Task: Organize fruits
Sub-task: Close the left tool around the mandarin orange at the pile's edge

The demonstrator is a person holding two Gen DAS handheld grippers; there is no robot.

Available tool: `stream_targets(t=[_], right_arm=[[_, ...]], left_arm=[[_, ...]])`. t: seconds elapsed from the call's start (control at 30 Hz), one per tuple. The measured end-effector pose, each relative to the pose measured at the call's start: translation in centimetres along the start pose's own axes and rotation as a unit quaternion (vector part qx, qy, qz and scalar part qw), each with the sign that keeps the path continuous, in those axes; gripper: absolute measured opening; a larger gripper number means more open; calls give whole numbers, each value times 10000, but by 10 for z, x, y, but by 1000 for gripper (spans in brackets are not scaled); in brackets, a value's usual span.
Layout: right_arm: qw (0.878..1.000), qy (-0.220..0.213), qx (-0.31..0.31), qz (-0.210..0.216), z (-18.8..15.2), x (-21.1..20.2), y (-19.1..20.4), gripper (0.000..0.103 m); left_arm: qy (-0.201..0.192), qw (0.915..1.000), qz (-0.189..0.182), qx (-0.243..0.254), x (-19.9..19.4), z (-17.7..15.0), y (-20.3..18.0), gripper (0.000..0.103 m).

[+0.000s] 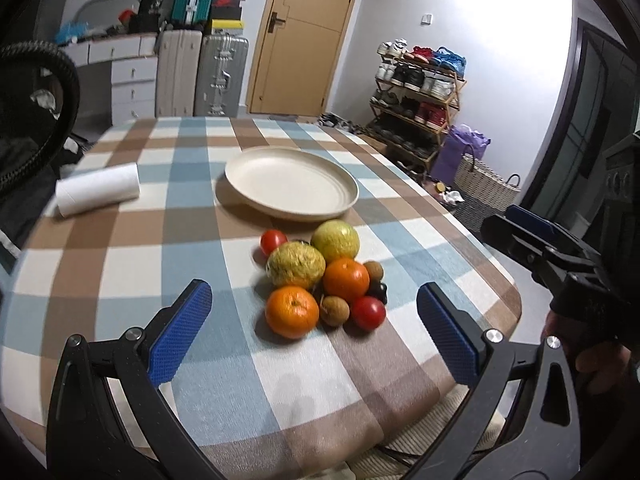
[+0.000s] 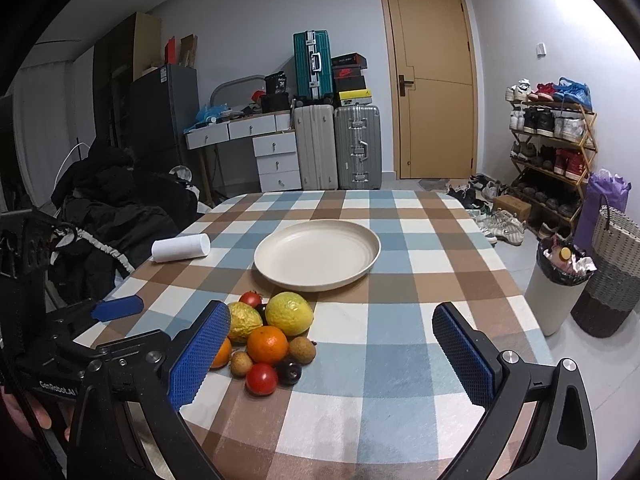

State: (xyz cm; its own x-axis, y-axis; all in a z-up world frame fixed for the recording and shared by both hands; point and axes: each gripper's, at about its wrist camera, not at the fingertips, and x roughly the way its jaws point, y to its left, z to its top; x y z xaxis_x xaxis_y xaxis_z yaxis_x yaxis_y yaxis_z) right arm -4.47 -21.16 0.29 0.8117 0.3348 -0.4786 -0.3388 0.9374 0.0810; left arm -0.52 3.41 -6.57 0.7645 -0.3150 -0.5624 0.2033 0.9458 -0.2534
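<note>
Nearest to the cameras, both claws are held wide apart and nothing is gripped: the left gripper [image 1: 314, 332] and the right gripper [image 2: 332, 354] hover above the near part of the checked tablecloth [image 2: 400, 360]. Just beyond them the fruit pile [image 1: 320, 280] is seen, with a near orange [image 1: 292, 312], a red tomato [image 1: 368, 313], a second orange [image 1: 346, 279] and two yellow-green citrus fruits [image 1: 335, 240] touching each other. Behind the pile, the cream plate [image 1: 291, 187] is left empty. A white paper roll [image 1: 98, 189] lies well apart at the left. The task is judged to be at its beginning; next, one fruit must be enclosed, preferably the near orange, without the others being pushed.
</note>
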Motion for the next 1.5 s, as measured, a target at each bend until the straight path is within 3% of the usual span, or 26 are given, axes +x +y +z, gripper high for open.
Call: stream_targets(t=[0.23,0.4,0.5,0.57,0.9,1.07,1.5], right_arm=[[9997,194,95,101,-12,18,-2,103],[9994,309,118,110,-20,29,-6,103],[9991,375,152,101,-24,36,-9,103],[9988,415,215,113,-26,40,-11,103],[9983,520,224,158,-30,53,-10,103],[9980,545,240,195,-32,56,-8,103],[9978,569,224,249,-28,57,-5,103]], left_arm=[[163,9996,-244,-46,18,-9,14,98],[-16,9989,-383,275,22,-9,16,92],[57,9984,-477,298,27,-8,20,85],[202,9978,-585,229,35,-9,25,75],[626,9941,-883,101,63,-15,36,60],[863,9922,-885,-164,81,-16,43,38],[892,9909,-998,-142,78,-17,47,37]])
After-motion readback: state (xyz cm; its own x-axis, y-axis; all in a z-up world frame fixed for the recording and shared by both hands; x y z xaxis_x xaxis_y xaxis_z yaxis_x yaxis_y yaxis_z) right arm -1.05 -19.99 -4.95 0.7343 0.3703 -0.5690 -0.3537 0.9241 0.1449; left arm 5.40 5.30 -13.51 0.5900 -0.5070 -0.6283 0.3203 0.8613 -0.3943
